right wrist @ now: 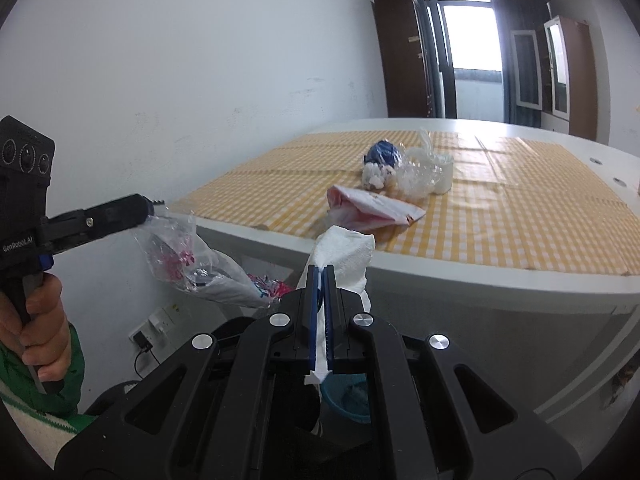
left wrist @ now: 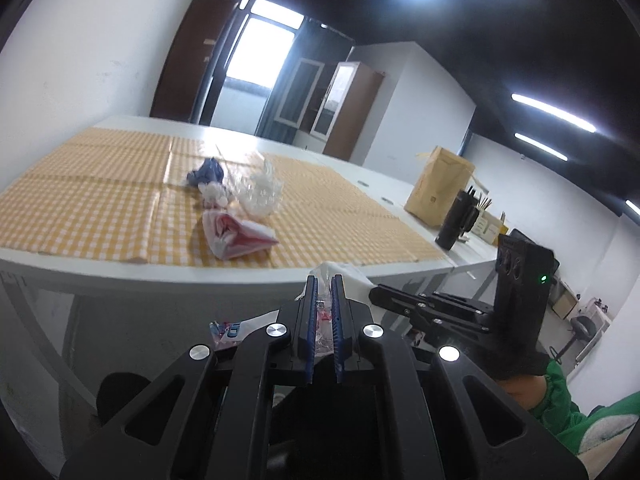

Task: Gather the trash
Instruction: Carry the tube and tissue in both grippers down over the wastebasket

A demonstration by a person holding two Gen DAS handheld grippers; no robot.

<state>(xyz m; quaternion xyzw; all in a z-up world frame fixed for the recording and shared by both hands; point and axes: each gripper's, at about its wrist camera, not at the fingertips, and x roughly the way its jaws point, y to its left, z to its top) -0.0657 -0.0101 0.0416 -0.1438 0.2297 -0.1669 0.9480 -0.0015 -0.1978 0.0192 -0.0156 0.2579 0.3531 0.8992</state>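
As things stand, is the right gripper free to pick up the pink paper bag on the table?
Probably not yet. The right gripper is shut on a white paper towel, so its jaws are occupied, though nothing blocks the path to the pink paper bag near the table edge.

A: Count on the desk (right wrist: 460, 276)?
B: Four trash items on the check cloth (right wrist: 520, 216): one blue wad (right wrist: 383, 153), one white crumpled lump (right wrist: 374, 176), one clear plastic bag (right wrist: 418, 174), one pink-white wrapper (right wrist: 376, 208).
A: Off the desk?
B: Two grippers: left gripper (right wrist: 154, 205), right gripper (right wrist: 319, 276). One piece each: one clear wrapper (right wrist: 184, 256), one white paper towel (right wrist: 346, 252).
A: Anything else?
B: One brown paper bag (left wrist: 438, 192), one black cup (left wrist: 454, 220).
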